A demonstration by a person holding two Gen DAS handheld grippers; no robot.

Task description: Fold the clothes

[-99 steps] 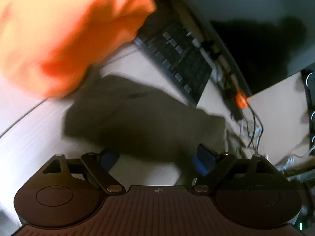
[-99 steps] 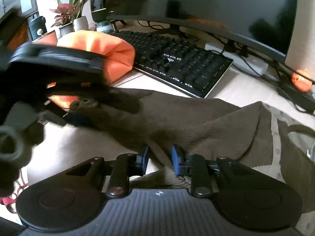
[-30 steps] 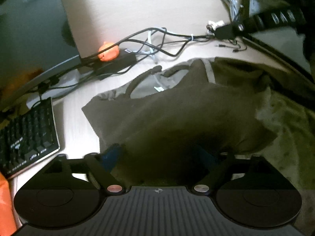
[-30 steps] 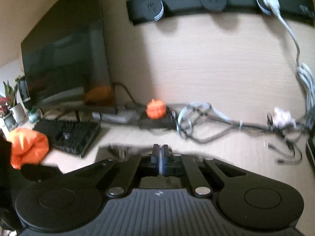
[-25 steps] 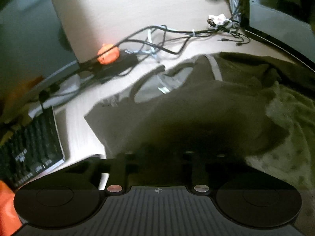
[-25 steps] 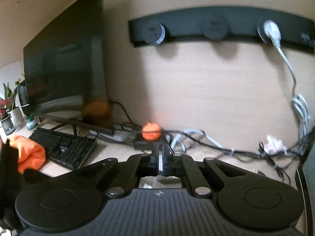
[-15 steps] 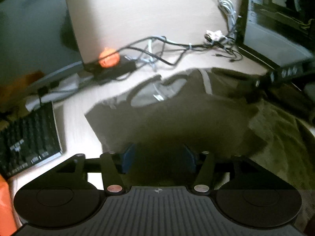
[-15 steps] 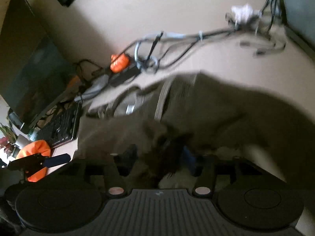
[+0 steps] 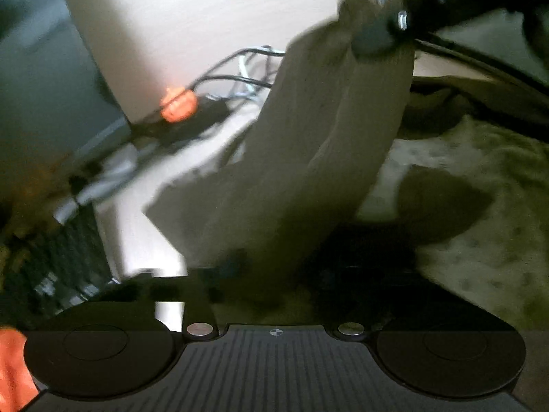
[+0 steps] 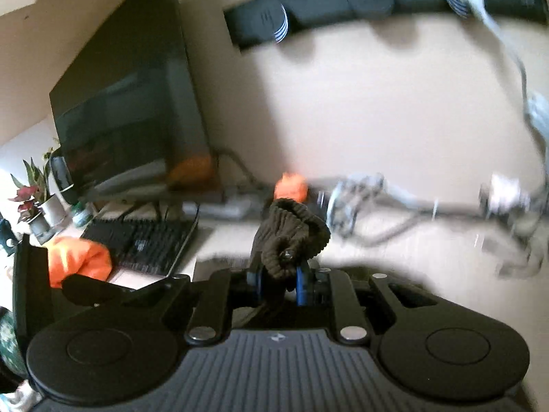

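Behind the desk [image 10: 429, 250] stands a dark monitor [image 10: 130, 110]. Right gripper [image 10: 279, 279] pinches a brown sweater [image 9: 326, 144], stretched across centre frame; left gripper [image 9: 274, 267] state is too blurred to tell.

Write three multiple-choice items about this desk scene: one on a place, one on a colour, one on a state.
1. Where does the keyboard lie?
A. in front of the monitor
B. on the brown garment
C. on the wall

2. What colour is the bundled cloth beside the keyboard?
A. blue
B. orange
C. white

3. What is the state of the right hand-held gripper?
A. open, holding nothing
B. shut on a cable
C. shut on the brown garment

Answers:
1 A, the keys sit just below the screen.
2 B, the cloth is bright orange.
3 C, ribbed brown fabric bunches between its blue pads.
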